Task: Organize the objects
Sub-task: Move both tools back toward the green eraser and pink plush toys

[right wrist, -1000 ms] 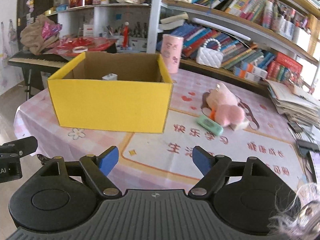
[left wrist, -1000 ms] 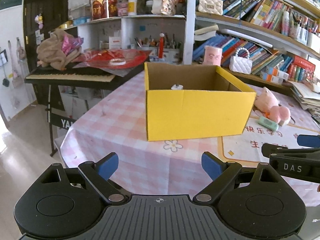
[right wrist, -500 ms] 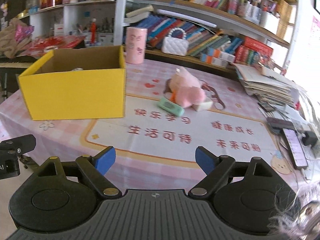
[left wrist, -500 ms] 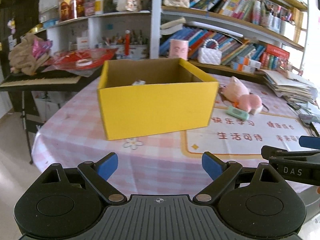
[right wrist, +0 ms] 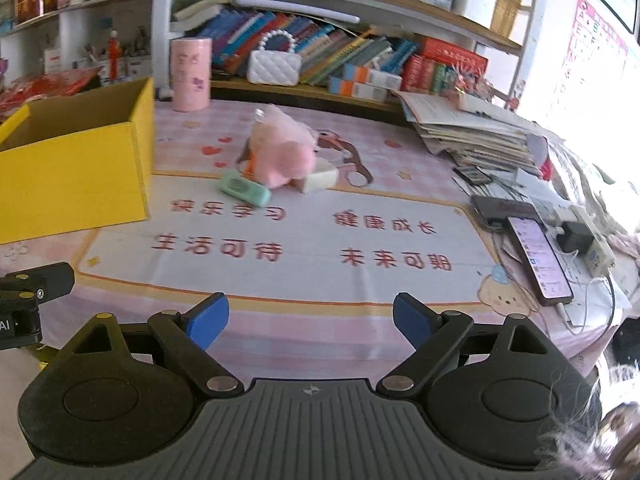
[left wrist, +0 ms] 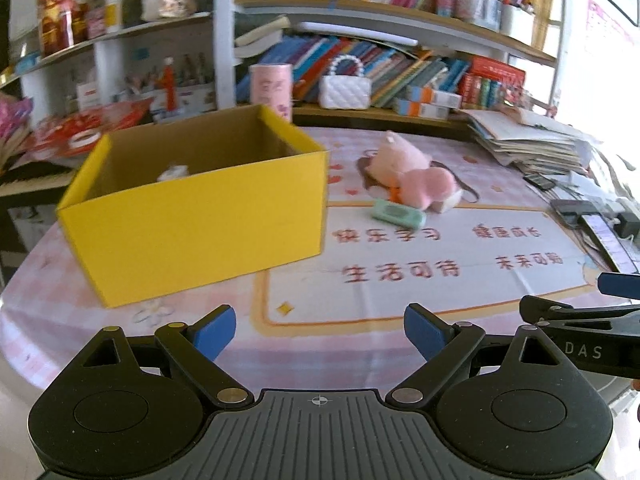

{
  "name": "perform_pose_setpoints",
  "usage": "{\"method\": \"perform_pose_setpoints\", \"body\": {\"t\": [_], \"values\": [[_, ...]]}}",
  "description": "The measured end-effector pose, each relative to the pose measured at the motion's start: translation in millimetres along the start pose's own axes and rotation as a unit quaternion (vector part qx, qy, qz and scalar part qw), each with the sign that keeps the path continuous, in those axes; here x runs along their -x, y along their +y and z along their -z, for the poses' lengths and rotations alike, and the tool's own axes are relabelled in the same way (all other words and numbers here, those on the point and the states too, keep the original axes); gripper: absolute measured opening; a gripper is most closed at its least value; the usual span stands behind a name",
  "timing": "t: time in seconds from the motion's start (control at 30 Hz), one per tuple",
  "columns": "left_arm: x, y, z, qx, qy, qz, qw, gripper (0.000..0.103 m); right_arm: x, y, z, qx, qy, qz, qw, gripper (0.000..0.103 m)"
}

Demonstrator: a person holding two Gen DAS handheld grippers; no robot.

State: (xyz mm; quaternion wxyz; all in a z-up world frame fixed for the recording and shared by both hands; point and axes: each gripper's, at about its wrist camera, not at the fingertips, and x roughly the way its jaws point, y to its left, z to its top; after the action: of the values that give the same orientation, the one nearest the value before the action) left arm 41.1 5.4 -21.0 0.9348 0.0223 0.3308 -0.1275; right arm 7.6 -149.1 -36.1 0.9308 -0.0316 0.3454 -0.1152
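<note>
1 small white item already sits in the yellow box (left wrist: 192, 220) ahead-left of my left gripper (left wrist: 320, 330), which gapes empty; my right gripper (right wrist: 310, 318), also empty, is opening toward the pink plush (right wrist: 280, 152), green case (right wrist: 244, 188) and white block (right wrist: 320, 178) left ahead.

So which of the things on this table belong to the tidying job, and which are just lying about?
Job:
yellow box
pink plush toy
green case
white block
left gripper, open, empty
right gripper, jaws opening, empty

Probably just lying about:
phone
paper stack
pink canister
white handbag
</note>
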Motion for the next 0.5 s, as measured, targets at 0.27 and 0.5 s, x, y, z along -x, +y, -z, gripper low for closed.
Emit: {"method": "perform_pose_setpoints", "body": {"t": [0.27,0.5], "values": [[-29.3,-28.9,-15.0,-0.005,0.013,0.013,0.9998,0.093,-25.4,-30.4,-10.6,-0.007,0.014,0.011,1.000,0.091],[-52.1,-55.7,-29.3,-0.021,0.018,0.028,0.9992,0.093,-52.0,-55.2,-24.6,-0.007,0.022,0.010,1.000,0.091]]}}
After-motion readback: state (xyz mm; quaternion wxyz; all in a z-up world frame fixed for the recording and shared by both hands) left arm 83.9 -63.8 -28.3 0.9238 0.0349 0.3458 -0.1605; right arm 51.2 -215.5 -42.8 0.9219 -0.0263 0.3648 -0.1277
